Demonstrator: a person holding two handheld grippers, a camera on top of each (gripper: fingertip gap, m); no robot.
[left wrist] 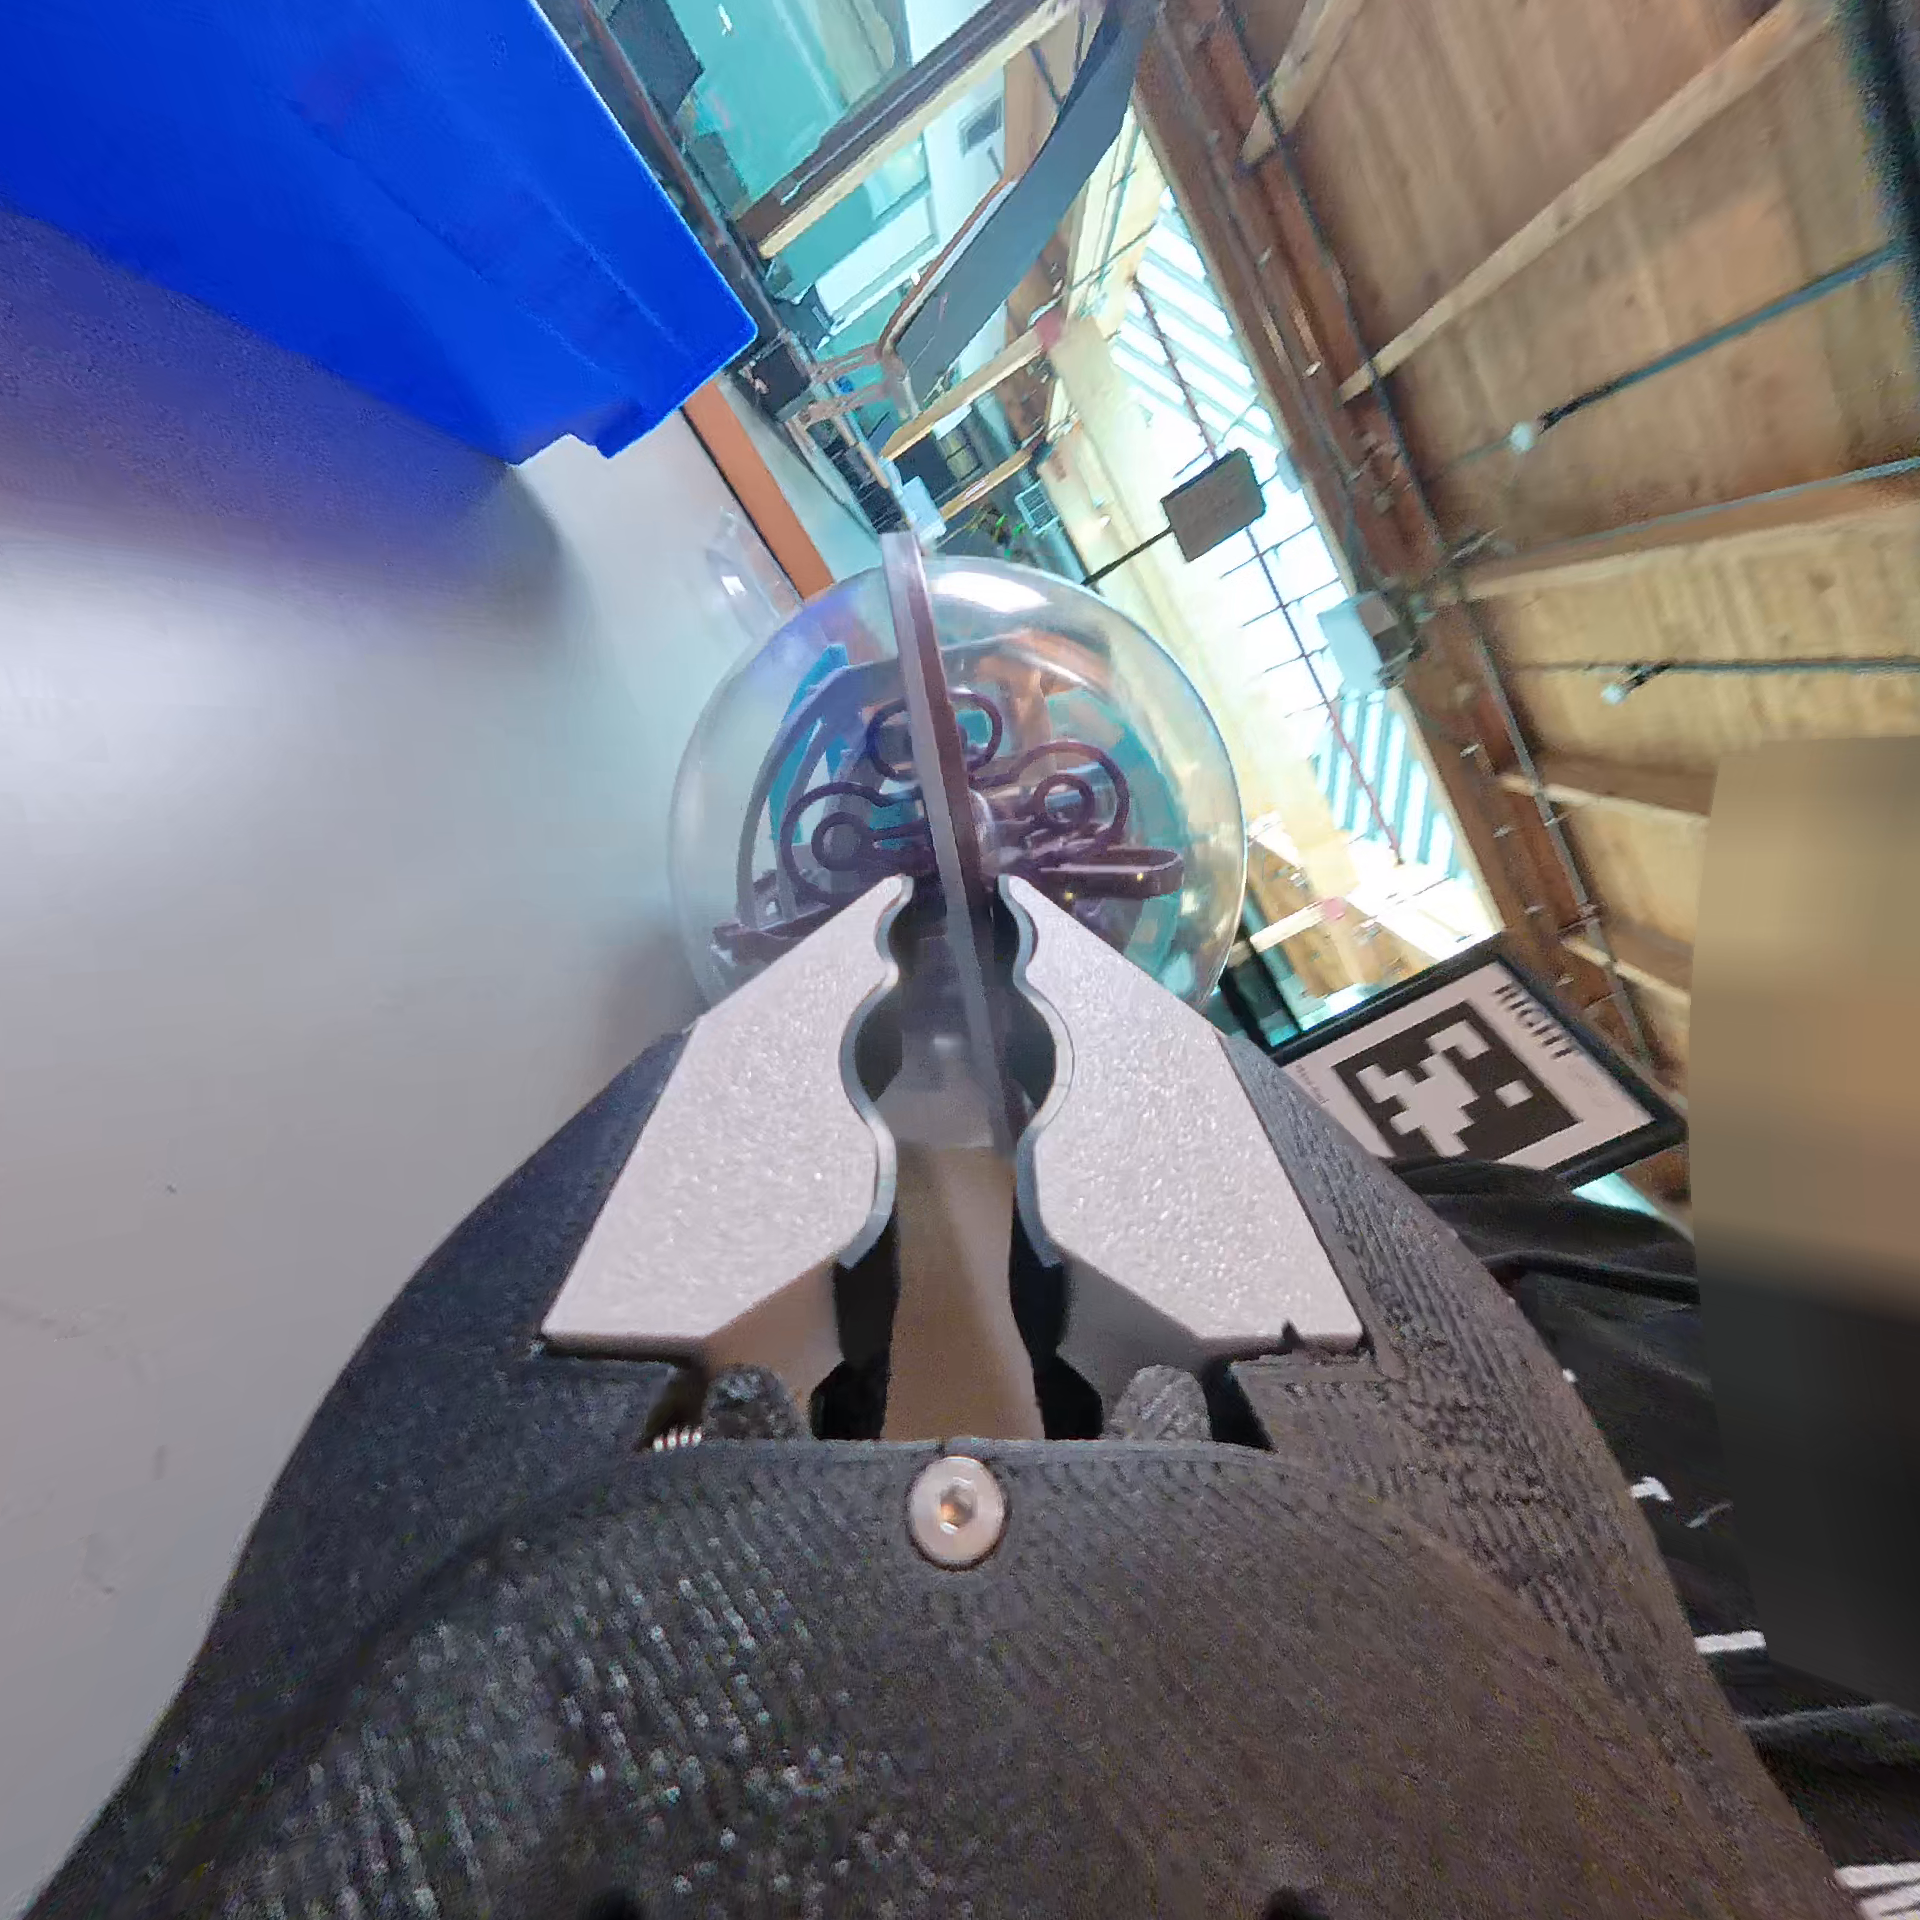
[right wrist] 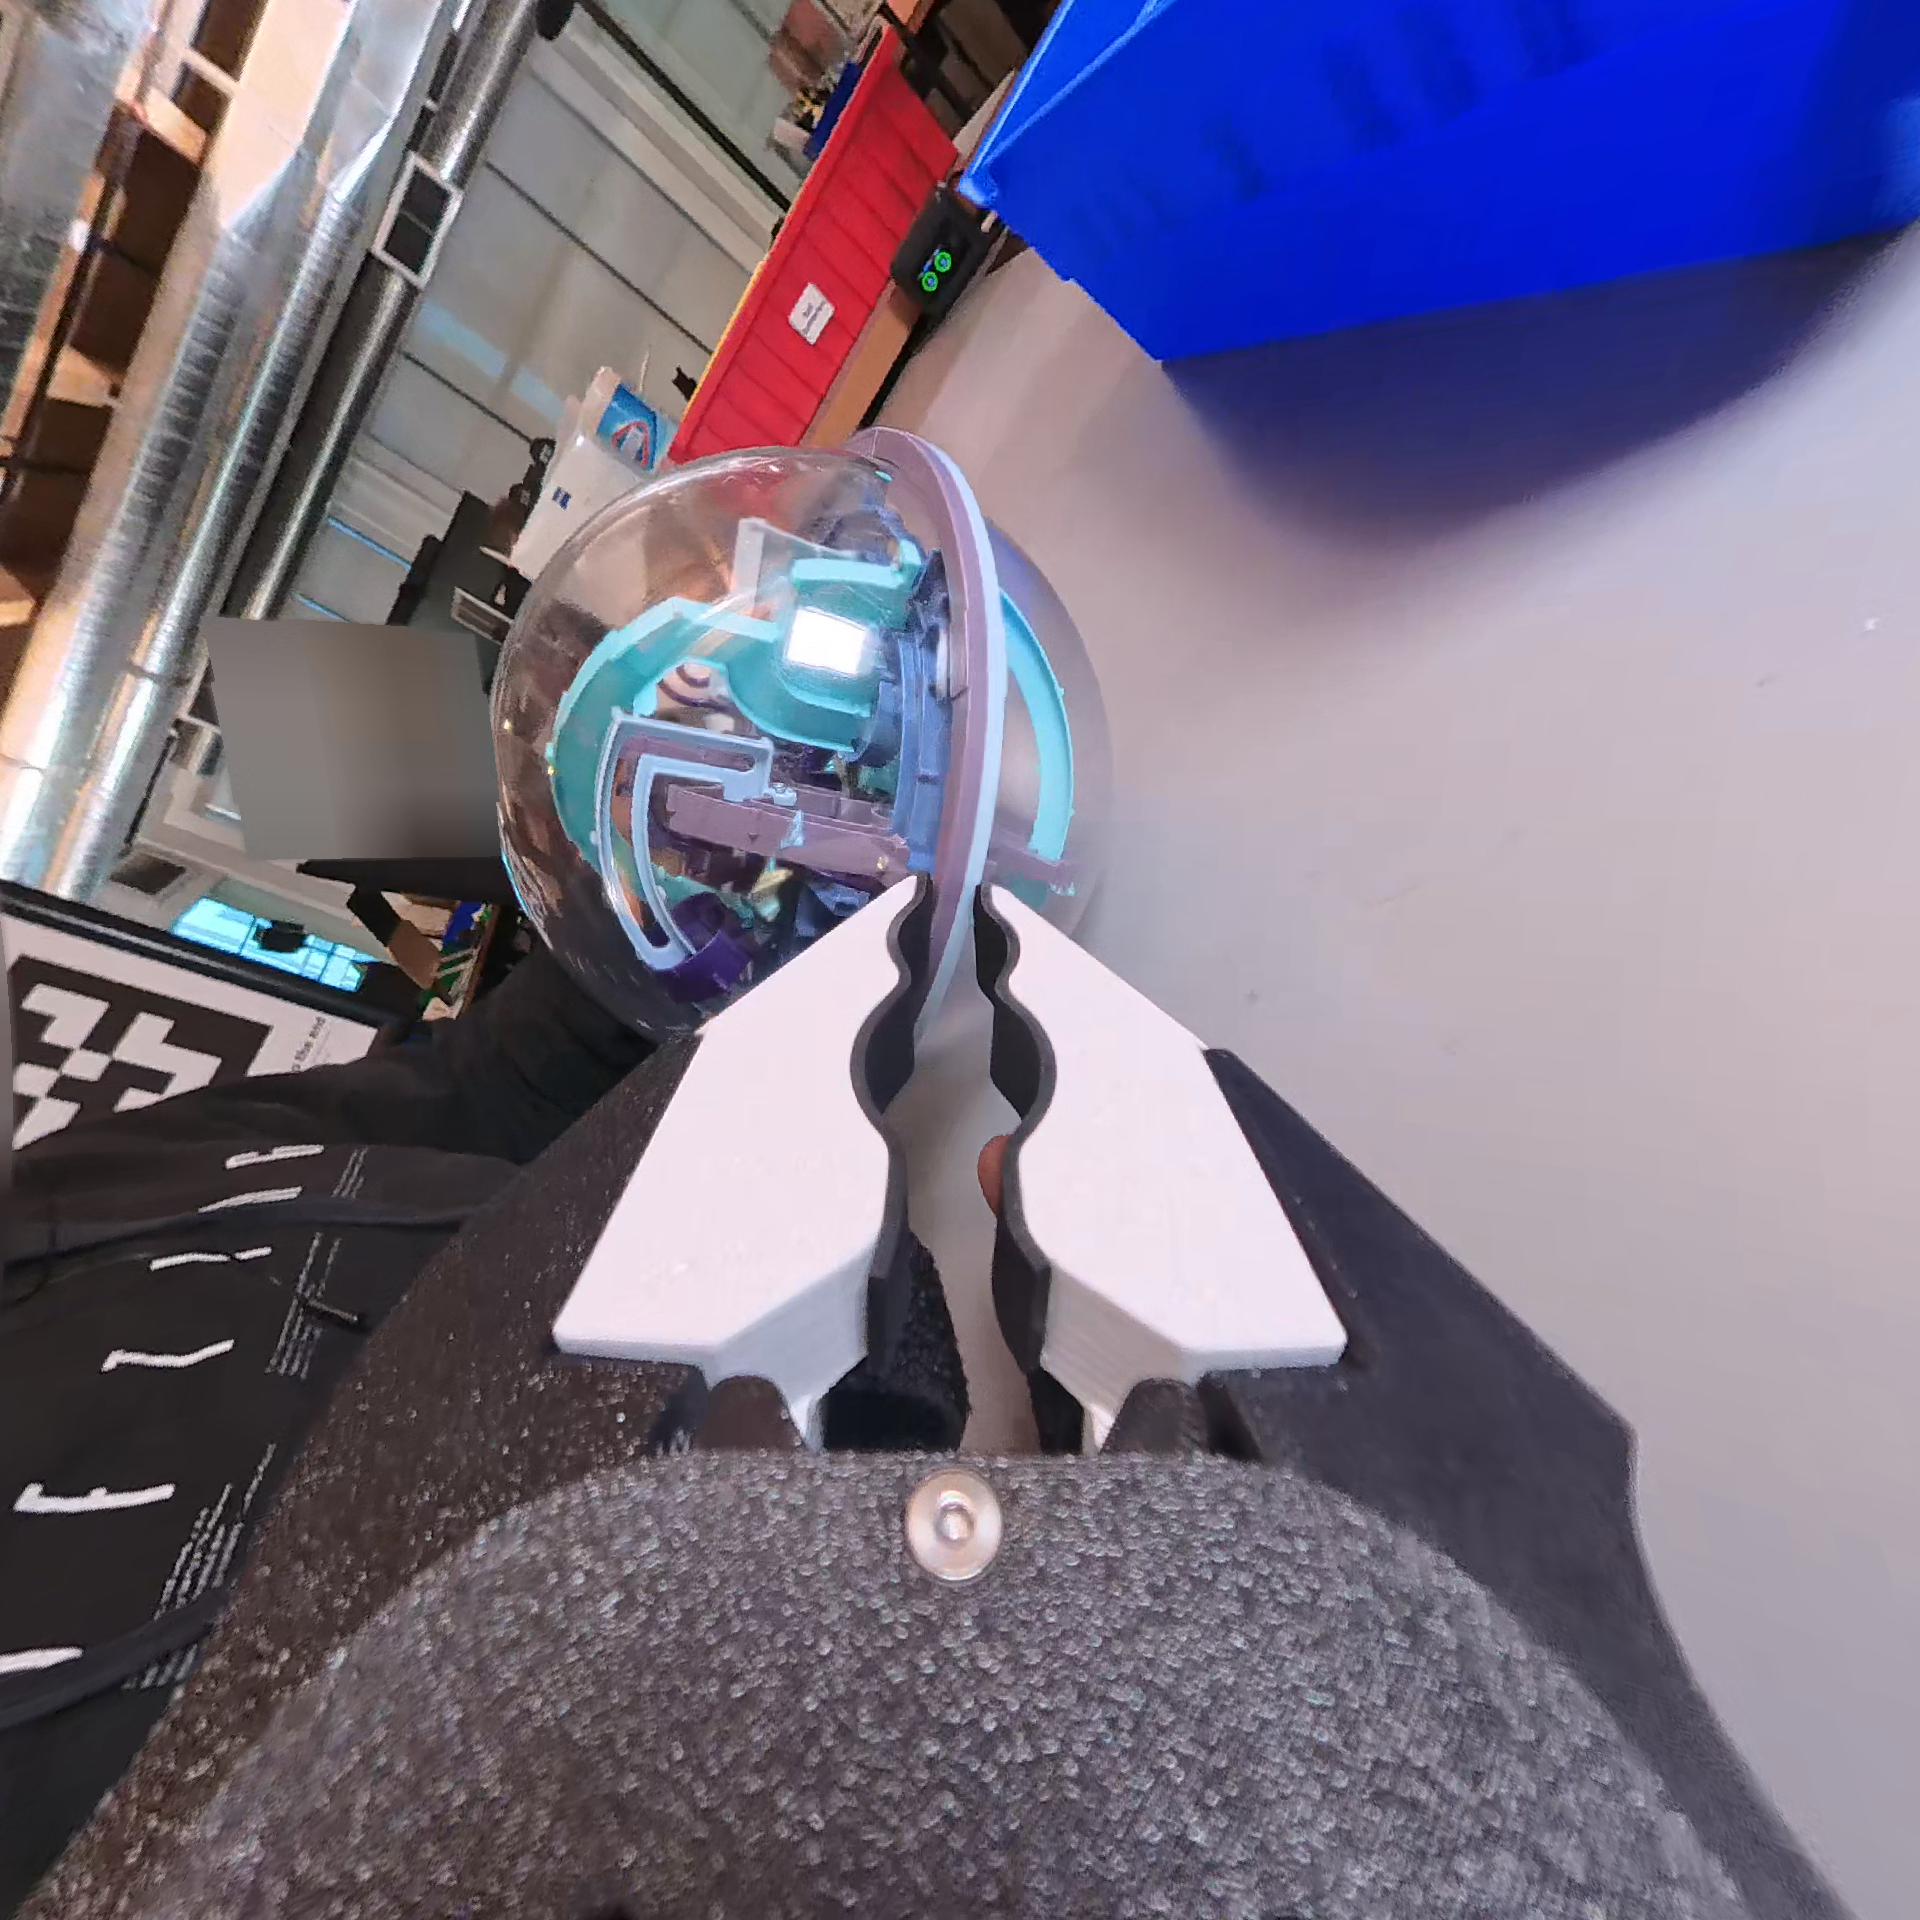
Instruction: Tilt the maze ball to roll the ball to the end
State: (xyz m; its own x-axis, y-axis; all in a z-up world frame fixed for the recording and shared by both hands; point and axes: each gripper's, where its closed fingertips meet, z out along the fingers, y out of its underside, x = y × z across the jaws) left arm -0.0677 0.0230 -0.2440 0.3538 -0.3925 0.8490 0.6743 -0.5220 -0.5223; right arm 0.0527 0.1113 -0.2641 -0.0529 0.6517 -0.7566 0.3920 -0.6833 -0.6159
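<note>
Item 1, left gripper (left wrist: pixel 954 902): I read its two grey fingers (left wrist: pixel 748 1122) as drawn narrow, their tips pinched on the thin purple rim (left wrist: pixel 935 748) that rings the maze ball (left wrist: pixel 1101 727). The rim runs down into the gap between the wavy inner edges. The whole view is rolled hard to one side, so I take the gripper as held strongly canted.

Item 2, right gripper (right wrist: pixel 951 899): white fingers (right wrist: pixel 748 1164) with dark wavy pads, likewise narrow, tips clamped on the same rim (right wrist: pixel 961 644) from the opposite side of the ball. This view is rolled the other way.

Item 3, maze ball (right wrist: pixel 727 727): clear sphere with teal and purple tracks inside, carried between my two grippers by its rim. It sits over the pale grey table (right wrist: pixel 1455 935); I cannot tell whether it touches the surface. I cannot make out the small rolling ball inside.

Item 4, blue bin (left wrist: pixel 312 187): stands on the table well beyond the maze ball, toward the far edge.

Item 5, black-and-white marker board (left wrist: pixel 1455 1081): seen past the ball on the left gripper's right side.

Item 6, dark garment with white markings (right wrist: pixel 156 1351): worn by the person holding the grippers, seen at the left of the right wrist view.
</note>
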